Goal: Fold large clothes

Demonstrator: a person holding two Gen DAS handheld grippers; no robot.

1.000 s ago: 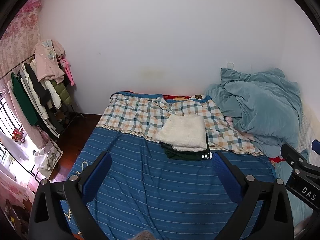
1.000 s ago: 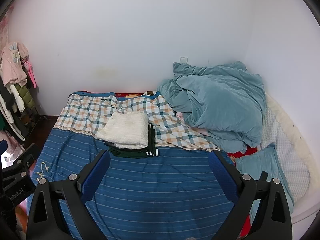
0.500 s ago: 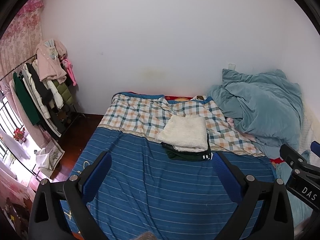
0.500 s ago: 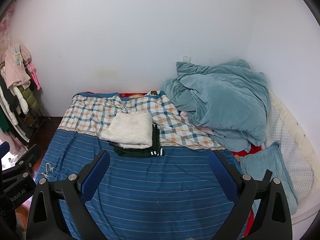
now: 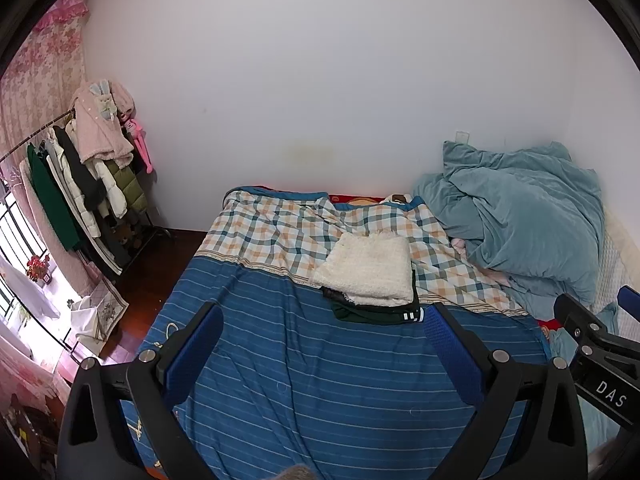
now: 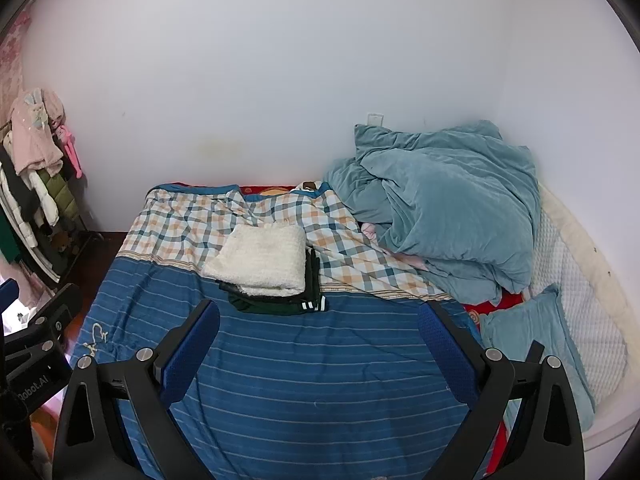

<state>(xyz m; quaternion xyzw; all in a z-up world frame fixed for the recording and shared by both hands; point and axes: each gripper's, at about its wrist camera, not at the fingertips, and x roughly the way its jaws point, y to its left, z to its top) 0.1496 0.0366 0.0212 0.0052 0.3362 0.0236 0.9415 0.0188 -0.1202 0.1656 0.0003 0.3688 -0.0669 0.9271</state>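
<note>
A folded white fluffy garment (image 5: 370, 274) lies on top of a folded dark green garment (image 5: 376, 314) in the middle of the bed; both also show in the right wrist view, the white one (image 6: 260, 260) over the green one (image 6: 280, 304). My left gripper (image 5: 324, 328) is open and empty, held above the blue striped bedsheet (image 5: 320, 380), short of the stack. My right gripper (image 6: 320, 326) is open and empty, also above the sheet (image 6: 320, 380) and short of the stack.
A crumpled teal duvet (image 6: 440, 200) fills the bed's far right corner, with a teal pillow (image 6: 532, 344) beside it. A checked blanket (image 5: 300, 232) covers the bed's far half. A clothes rack (image 5: 80, 184) with hanging coats stands at the left by the wall.
Both grippers have drifted slightly, so the bed sits a little further right in both views. Both stay open and empty. The folded stack has not moved.
</note>
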